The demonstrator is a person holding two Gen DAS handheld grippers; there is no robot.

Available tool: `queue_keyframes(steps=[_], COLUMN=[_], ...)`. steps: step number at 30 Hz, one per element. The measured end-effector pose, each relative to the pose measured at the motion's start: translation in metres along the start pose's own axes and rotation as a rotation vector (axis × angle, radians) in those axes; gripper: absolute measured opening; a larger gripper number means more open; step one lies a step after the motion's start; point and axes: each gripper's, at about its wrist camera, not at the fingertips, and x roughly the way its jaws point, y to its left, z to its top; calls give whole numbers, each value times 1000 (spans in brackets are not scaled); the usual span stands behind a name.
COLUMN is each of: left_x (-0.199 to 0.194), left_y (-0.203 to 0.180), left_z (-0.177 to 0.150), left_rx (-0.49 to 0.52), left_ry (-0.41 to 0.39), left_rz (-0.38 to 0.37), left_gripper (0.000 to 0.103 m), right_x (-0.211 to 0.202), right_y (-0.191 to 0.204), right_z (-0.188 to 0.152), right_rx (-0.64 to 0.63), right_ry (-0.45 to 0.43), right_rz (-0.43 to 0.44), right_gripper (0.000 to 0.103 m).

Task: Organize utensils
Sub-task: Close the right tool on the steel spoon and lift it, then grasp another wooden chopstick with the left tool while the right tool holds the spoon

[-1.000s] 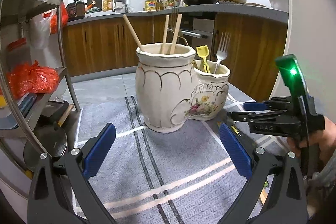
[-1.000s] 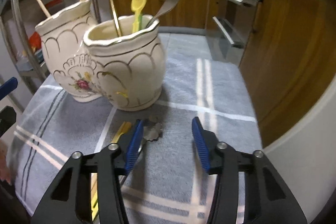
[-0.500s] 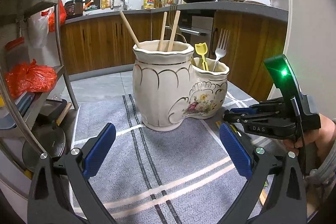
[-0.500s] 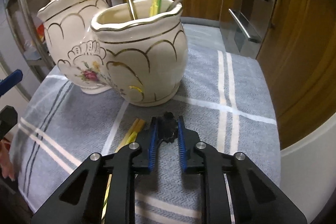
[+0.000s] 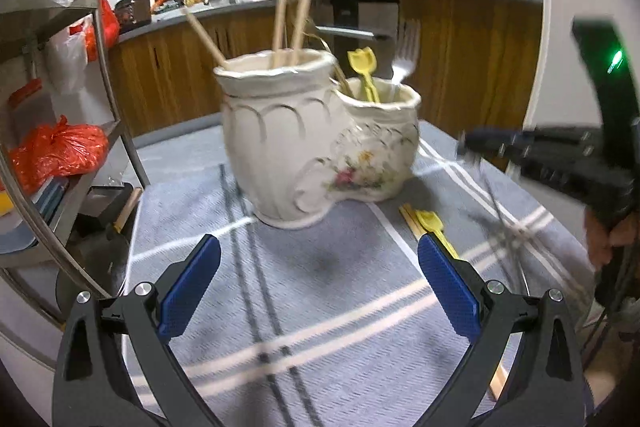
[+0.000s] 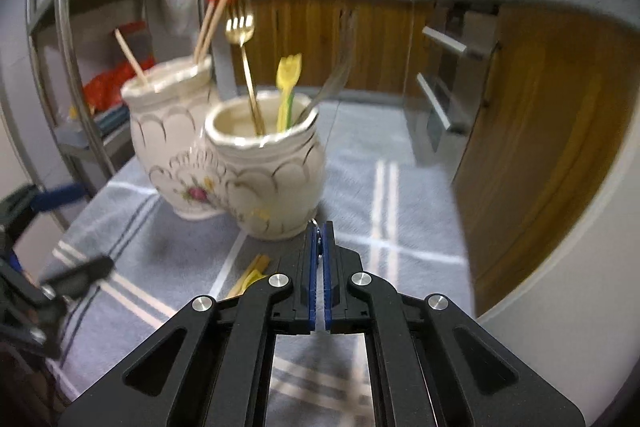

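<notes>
Your right claw [image 6: 318,255] is clamped on a thin metal utensil [image 6: 319,231], its end poking out beyond the pads; which kind, too blurred to tell. It hangs just clear of the striped cloth [image 6: 384,211] on the bench, likely bound for the holder's front cup [image 6: 266,179], where forks already stand. Left claw [image 5: 320,291] hovers wide open, gripping nothing. Chopsticks and a yellow spoon [image 5: 430,221] lie beside the holder

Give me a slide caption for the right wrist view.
Right gripper shut on a thin metal utensil, lifted above the striped cloth before the ceramic holder.
</notes>
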Motion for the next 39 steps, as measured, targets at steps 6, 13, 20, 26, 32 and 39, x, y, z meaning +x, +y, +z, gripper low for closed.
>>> queue_keyframes(steps=[6, 13, 20, 26, 32, 39], left_x=[8, 27, 34, 37, 47, 51], left_y=[-28, -48, -58, -64, -52, -28], left_z=[-5, -17, -18, -16, -6, -1], left_rx=[37, 64, 103, 144, 83, 59], left_ry=[73, 173, 206, 215, 280, 333], left_rz=[-24, -14, 10, 56, -82, -155], left_gripper=[93, 86, 82, 81, 35, 5], right_x=[-31, -54, -70, -73, -75, -83], right_y=[-14, -20, -24, -26, -26, -20], right_z=[8, 9, 9, 8, 6, 6], right_rx=[10, 5, 13, 20, 23, 7], right_ry=[-140, -234, -295, -301, -304, -334], right_rz=[-17, -39, -64, -62, -47, -30], right_gripper=[3, 3, 3, 3, 3, 3])
